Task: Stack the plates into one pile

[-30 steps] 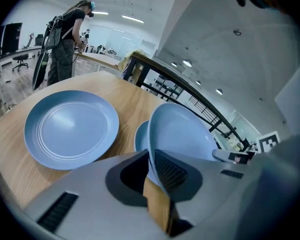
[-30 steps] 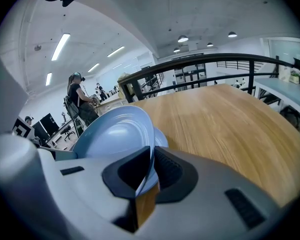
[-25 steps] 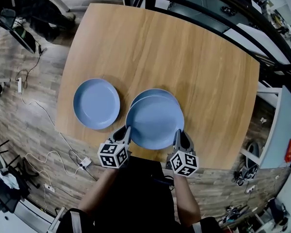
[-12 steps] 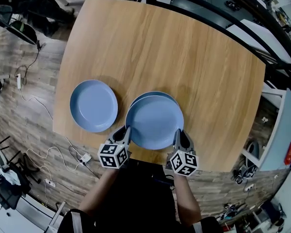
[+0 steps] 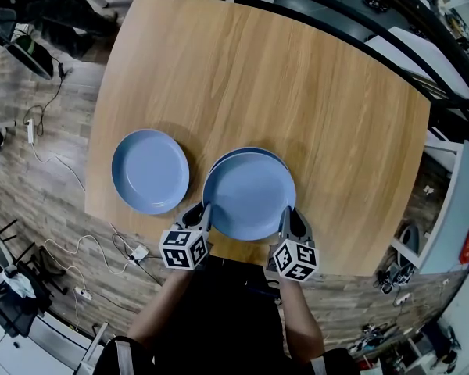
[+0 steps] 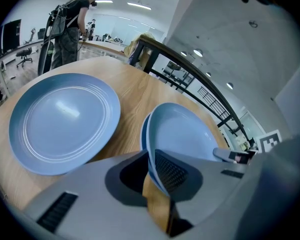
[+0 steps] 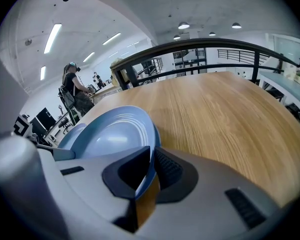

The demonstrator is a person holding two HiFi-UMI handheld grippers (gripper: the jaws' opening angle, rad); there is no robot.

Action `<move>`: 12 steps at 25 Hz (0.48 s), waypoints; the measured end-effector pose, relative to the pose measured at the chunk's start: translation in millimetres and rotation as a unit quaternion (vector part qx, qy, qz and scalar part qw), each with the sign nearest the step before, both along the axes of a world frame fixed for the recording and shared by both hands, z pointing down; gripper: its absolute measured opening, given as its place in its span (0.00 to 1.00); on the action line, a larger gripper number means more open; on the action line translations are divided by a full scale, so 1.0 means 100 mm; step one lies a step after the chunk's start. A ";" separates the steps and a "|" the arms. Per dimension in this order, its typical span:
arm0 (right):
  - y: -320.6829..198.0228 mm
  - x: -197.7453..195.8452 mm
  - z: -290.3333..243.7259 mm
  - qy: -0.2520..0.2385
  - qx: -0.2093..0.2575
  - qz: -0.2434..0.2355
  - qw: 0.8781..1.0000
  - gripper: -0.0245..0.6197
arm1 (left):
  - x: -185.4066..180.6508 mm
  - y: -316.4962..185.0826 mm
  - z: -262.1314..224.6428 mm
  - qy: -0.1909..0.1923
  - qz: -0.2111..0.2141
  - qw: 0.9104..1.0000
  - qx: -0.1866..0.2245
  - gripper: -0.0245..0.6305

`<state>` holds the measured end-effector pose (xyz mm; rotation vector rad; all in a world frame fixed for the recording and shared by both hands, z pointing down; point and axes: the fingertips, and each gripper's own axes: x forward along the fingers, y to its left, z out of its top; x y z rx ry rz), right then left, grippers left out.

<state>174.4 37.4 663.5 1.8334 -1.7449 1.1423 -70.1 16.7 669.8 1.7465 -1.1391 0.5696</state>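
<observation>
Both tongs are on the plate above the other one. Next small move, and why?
Probably ease the upper plate slightly away from the person before lowering it. The left tongs and right tongs grip its near rim, and the far rim of the lower plate peeks out beyond it, so the two look off-centre.

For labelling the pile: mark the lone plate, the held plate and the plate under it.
lone plate point(image 5: 150, 170), head view, its centre.
held plate point(image 5: 248, 196), head view, its centre.
lower plate point(image 5: 246, 151), head view, its exposed far rim.
</observation>
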 end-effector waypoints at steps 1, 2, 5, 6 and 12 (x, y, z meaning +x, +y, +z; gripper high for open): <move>0.00 0.00 0.00 0.001 -0.001 0.000 1.000 0.11 | 0.00 0.00 0.01 -0.002 0.001 1.000 -0.002 0.12; 0.00 0.00 0.01 0.001 -0.002 0.000 1.000 0.11 | 0.00 0.01 0.02 -0.003 0.002 1.000 -0.004 0.12; 0.02 0.01 0.02 0.004 -0.006 -0.003 1.000 0.11 | 0.01 0.03 0.04 -0.003 0.002 1.000 -0.009 0.12; 0.02 0.01 0.03 0.005 -0.008 -0.004 1.000 0.11 | 0.01 0.04 0.04 -0.004 0.002 1.000 -0.010 0.12; 0.01 0.03 0.08 0.014 -0.018 -0.012 1.000 0.11 | 0.03 0.03 0.06 -0.009 0.004 1.000 -0.013 0.13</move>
